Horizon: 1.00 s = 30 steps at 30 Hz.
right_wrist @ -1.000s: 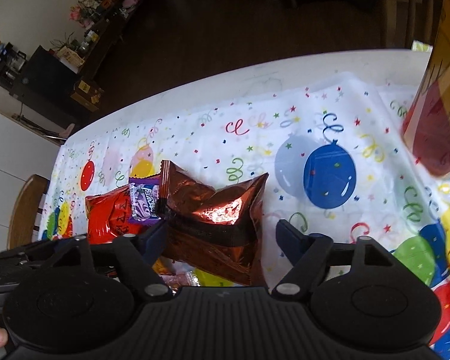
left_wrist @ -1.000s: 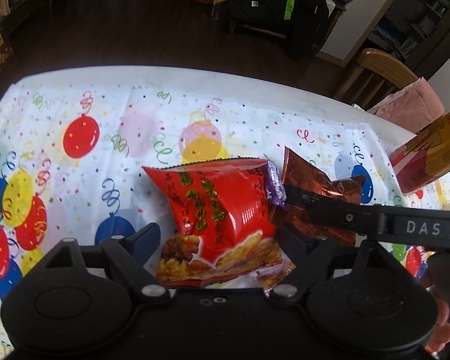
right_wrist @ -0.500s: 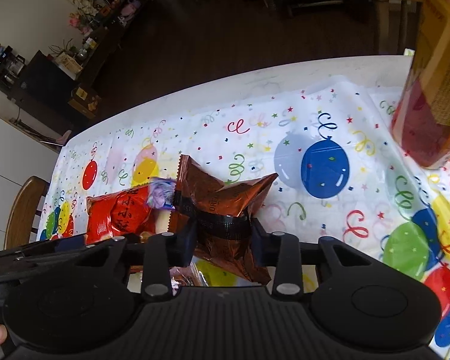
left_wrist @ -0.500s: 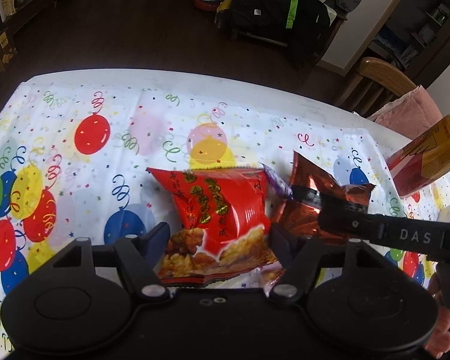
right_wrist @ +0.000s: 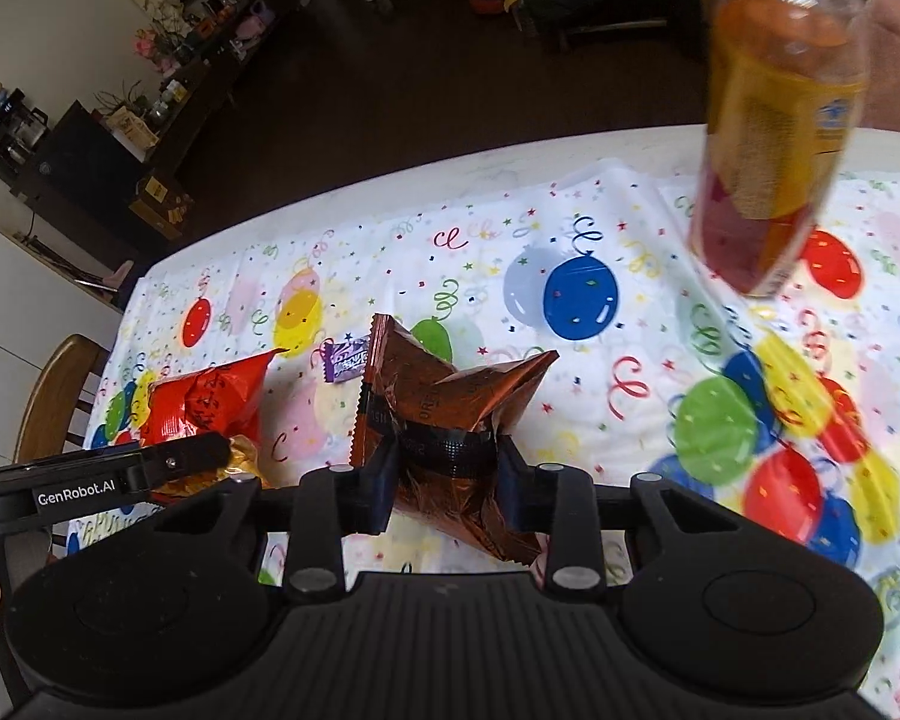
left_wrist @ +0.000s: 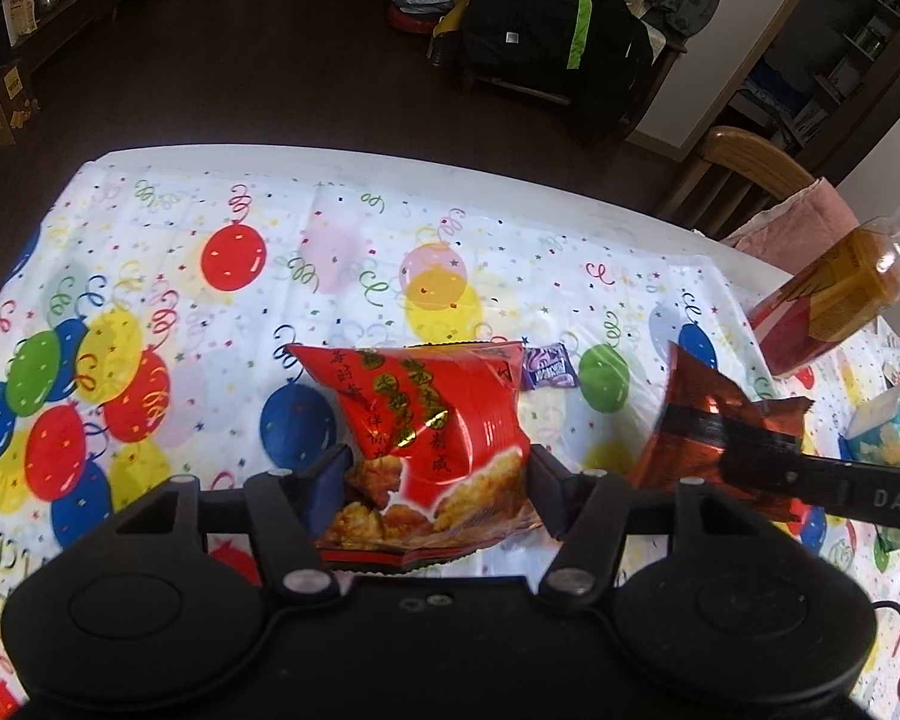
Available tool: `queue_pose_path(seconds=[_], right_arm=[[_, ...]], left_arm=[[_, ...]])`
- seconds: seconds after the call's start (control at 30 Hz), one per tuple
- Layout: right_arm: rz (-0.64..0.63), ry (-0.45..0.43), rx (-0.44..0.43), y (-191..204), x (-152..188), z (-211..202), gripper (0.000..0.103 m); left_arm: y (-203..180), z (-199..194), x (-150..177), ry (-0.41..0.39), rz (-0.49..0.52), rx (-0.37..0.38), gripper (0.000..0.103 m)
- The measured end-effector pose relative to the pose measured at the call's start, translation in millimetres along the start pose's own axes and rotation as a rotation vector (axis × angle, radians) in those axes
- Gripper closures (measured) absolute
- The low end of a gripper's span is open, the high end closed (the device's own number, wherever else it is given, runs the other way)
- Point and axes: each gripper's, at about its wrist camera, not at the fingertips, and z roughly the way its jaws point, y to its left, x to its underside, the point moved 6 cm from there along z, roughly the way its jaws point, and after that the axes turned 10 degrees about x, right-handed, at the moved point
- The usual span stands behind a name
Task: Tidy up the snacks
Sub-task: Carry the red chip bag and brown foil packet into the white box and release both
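Now the left gripper (left_wrist: 435, 483) is clamped on the red snack bag (left_wrist: 432, 432), and the right gripper (right_wrist: 447, 477) on the brown foil bag (right_wrist: 450, 414) between its fingers. Risk: thin foil may slip out, or the bags may hit the bottle (right_wrist: 774, 138) ahead.

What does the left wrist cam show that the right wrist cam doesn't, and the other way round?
Only the left wrist view: the left gripper shut on the red snack bag, and a teal carton at the far right. Only the right wrist view: the right gripper shut on the brown foil bag. Both: the two bags, the purple candy, the orange bottle and the balloon tablecloth.
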Motion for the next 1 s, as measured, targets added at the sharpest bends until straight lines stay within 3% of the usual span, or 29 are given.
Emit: queue_pose_path(seconds=[0.47,0.8,1.0], right_arm=[[-0.026,-0.080,0.027,4,38,-97,0.071],[-0.035,-0.132,0.013,16,81,-164,0.072],[-0.032,-0.137,-0.003,24,116,-188,0.072]], left_arm=[[-15,-82,31,-0.053,0.047,0.048,0.042],[-32,-145,68,-0.105,0.118,0.081,0.042],[-38,-172,95,-0.097,0.156,0.103,0.042]])
